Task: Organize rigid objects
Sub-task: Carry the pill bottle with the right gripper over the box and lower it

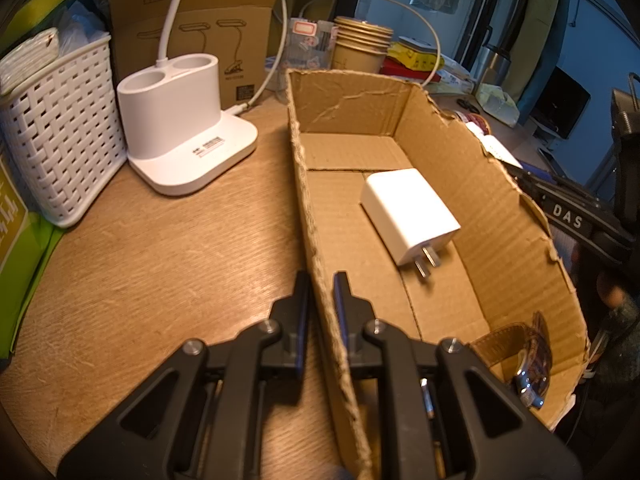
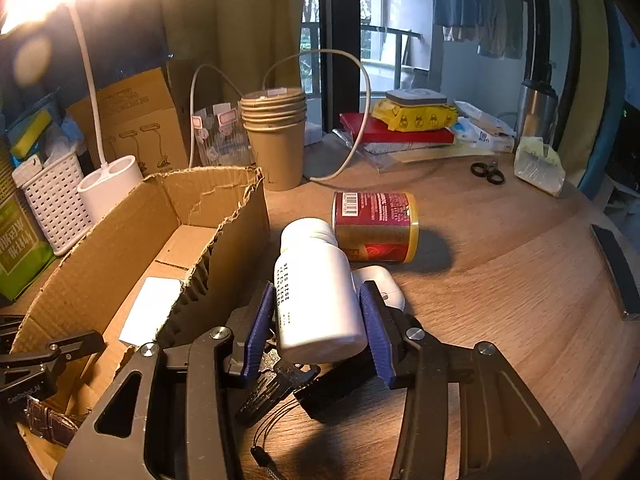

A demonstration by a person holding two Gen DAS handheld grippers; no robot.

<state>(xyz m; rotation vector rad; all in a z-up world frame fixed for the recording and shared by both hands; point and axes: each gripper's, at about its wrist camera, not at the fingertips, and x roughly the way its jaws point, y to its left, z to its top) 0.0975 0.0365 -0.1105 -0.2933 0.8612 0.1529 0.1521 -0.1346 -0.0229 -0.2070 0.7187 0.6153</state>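
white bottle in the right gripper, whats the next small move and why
Probably lift the white bottle clear of the table and carry it left over the torn wall of the cardboard box. The right gripper has its pads against the bottle's sides, the left gripper is clamped on the box's near wall, steadying it, and a white charger and a watch already lie inside.

A white lamp base [image 1: 184, 120] stands beside a white woven basket [image 1: 60, 140], paper cups [image 2: 276, 136] behind.
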